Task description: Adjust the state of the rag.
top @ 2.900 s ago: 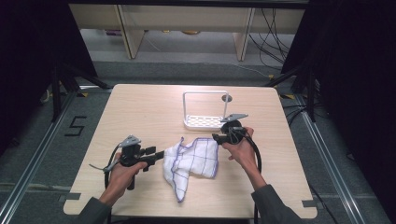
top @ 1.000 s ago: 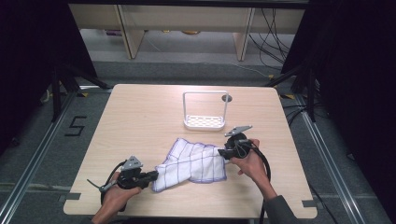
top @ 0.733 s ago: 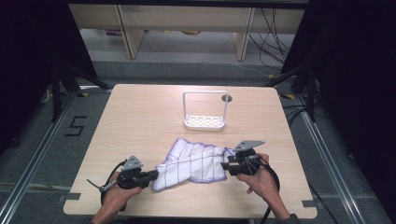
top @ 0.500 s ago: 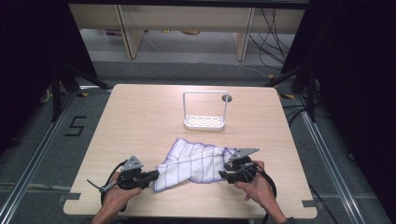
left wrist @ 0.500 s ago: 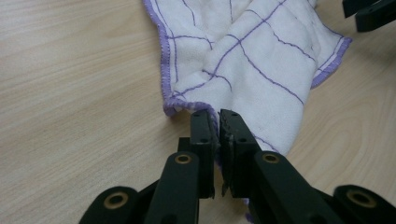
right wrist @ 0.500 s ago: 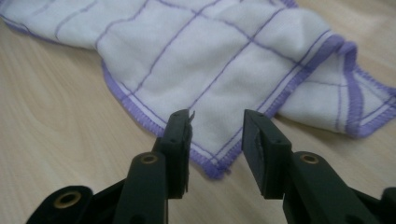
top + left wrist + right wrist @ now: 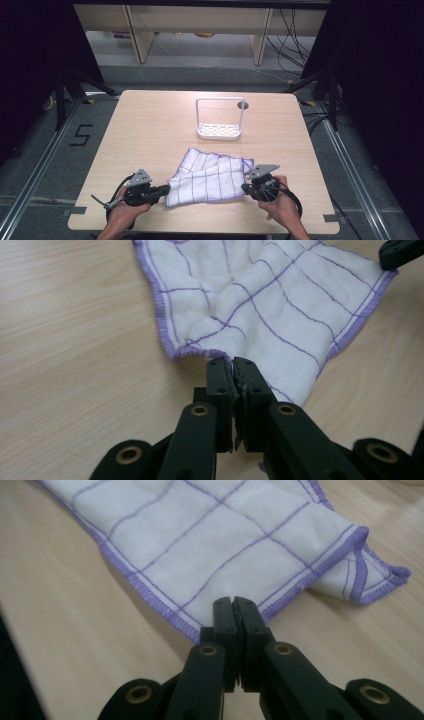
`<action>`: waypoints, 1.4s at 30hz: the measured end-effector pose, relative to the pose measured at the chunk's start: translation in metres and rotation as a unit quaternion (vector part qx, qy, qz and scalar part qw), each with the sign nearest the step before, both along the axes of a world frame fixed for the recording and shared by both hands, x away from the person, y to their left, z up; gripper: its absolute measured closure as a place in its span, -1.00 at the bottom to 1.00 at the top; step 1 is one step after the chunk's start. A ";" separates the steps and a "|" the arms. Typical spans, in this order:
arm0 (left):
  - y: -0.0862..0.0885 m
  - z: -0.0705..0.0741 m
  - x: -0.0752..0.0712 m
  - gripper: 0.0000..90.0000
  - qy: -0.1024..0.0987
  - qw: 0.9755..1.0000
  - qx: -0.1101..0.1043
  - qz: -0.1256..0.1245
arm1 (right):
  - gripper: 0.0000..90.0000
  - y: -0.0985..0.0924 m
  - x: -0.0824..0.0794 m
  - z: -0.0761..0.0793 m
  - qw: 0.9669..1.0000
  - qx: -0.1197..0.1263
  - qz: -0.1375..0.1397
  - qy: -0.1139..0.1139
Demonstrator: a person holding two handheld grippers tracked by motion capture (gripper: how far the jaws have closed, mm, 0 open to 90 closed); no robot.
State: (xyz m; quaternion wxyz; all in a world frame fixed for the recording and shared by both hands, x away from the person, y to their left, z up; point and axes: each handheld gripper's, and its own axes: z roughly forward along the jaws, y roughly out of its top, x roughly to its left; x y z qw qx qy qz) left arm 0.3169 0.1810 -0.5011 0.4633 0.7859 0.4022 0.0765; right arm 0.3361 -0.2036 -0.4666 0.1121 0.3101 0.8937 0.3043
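A white dishcloth with purple checks [image 7: 210,176] lies partly spread on the wooden table [image 7: 150,130], nearer the person than the white wire rack [image 7: 220,120]. The left gripper [image 7: 233,365] and right gripper [image 7: 234,604] each pinch a near corner. Flattening looks unfinished; a far corner is folded under.

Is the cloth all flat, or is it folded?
Partly folded. The cloth lies mostly spread on the table, but its far right corner doubles over itself near the right gripper.

A white cloth [image 7: 210,176] with purple grid lines lies rumpled, partly folded, on the table's near side.
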 end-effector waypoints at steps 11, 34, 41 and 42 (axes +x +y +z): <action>-0.024 -0.008 -0.031 0.69 0.024 0.998 0.013 -0.058 | 0.96 -0.019 -0.053 -0.016 0.999 -0.029 -0.016 0.043; -0.020 0.006 0.101 0.00 -0.015 0.998 0.015 0.062 | 0.21 -0.039 0.082 0.007 0.991 0.034 -0.132 -0.008; -0.034 0.000 0.130 0.00 -0.022 0.998 0.053 0.030 | 0.20 -0.032 0.103 -0.007 0.991 0.015 -0.133 0.018; -0.036 -0.001 0.133 -0.01 -0.022 0.998 0.059 0.029 | 0.19 -0.031 0.106 -0.010 0.992 0.011 -0.128 0.014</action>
